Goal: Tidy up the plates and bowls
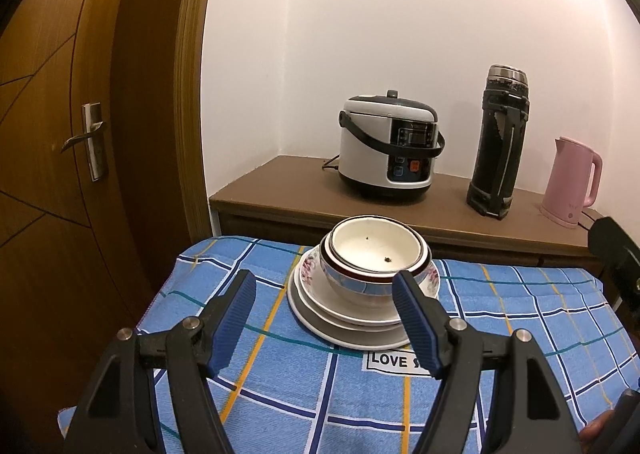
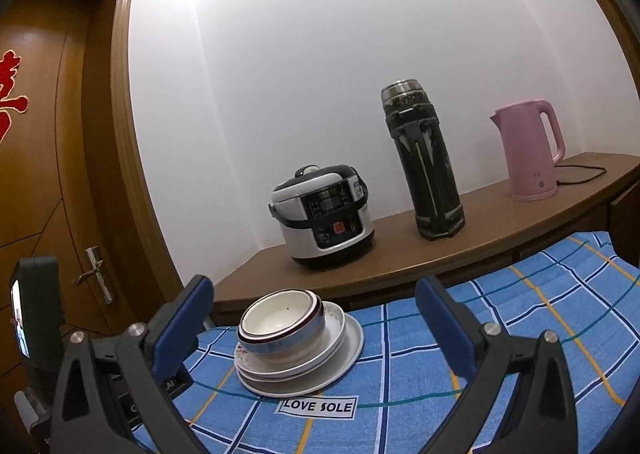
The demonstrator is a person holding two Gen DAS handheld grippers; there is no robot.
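A stack of dishes stands on the blue checked cloth (image 1: 280, 394) (image 2: 500, 326). At the bottom lie white plates (image 1: 344, 334) (image 2: 344, 354), one with a floral rim. On them sit nested bowls (image 1: 376, 250) (image 2: 280, 318), white inside with a blue band and dark red rim. My left gripper (image 1: 324, 294) is open, held just before the stack with nothing between its blue fingers. My right gripper (image 2: 314, 302) is open too, above and before the stack, empty.
Behind the cloth runs a brown counter (image 1: 280, 182) (image 2: 500, 222) with a white rice cooker (image 1: 388, 146) (image 2: 326, 218), a tall black flask (image 1: 498, 142) (image 2: 428, 162) and a pink kettle (image 1: 572, 182) (image 2: 528, 150). A wooden door (image 1: 60, 134) (image 2: 48, 174) stands at left.
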